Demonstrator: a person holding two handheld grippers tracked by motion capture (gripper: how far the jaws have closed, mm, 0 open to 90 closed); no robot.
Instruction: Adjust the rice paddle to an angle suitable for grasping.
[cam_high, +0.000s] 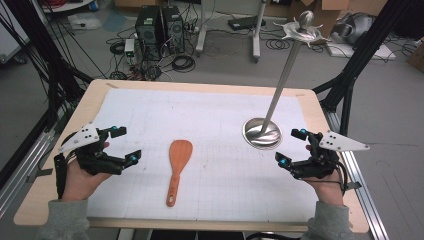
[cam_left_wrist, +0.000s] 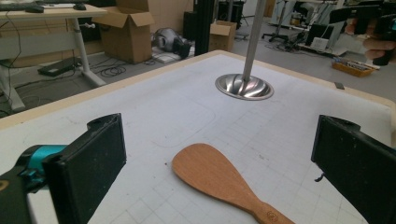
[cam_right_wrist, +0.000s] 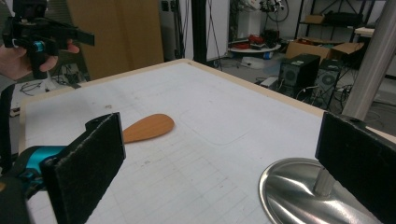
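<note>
From the high view, a wooden spatula (cam_high: 177, 169) lies flat on the white gridded sheet covering the worktop (cam_high: 55, 192), blade away from the person and handle toward them, roughly midway between the two hands. The left tool (cam_high: 125, 145) hovers to the spatula's left with its jaws spread and nothing between them; the right tool (cam_high: 292, 147) sits well over on the other side, jaws likewise apart and empty, just beside the round base of a metal stand (cam_high: 262, 132) whose pole rises to a hooked top. Judging by this, the work has not started — the spatula is untouched and neither tool has closed in on it.

In the left gripper view, the two black jaws stand wide at the bottom corners and the spatula (cam_left_wrist: 219, 179) lies between and just beyond them, blade nearest the middle of the picture. A small round stamp shows near the handle end, too small to read. The stand's base (cam_left_wrist: 244, 87) sits farther up the sheet, and the right tool (cam_left_wrist: 373, 23) shows far off at the top right.

In the right gripper view, the jaws are again released and hold nothing. The stand's base (cam_right_wrist: 303, 193) lies close below, near the right-hand jaw, while the spatula's blade (cam_right_wrist: 148, 128) peeks out past the left-hand jaw, well apart. The left tool (cam_right_wrist: 44, 35) is held up at the top left.

No brand or label can be read anywhere. What remains, I judge, is everything — reach, grip and lift.
</note>
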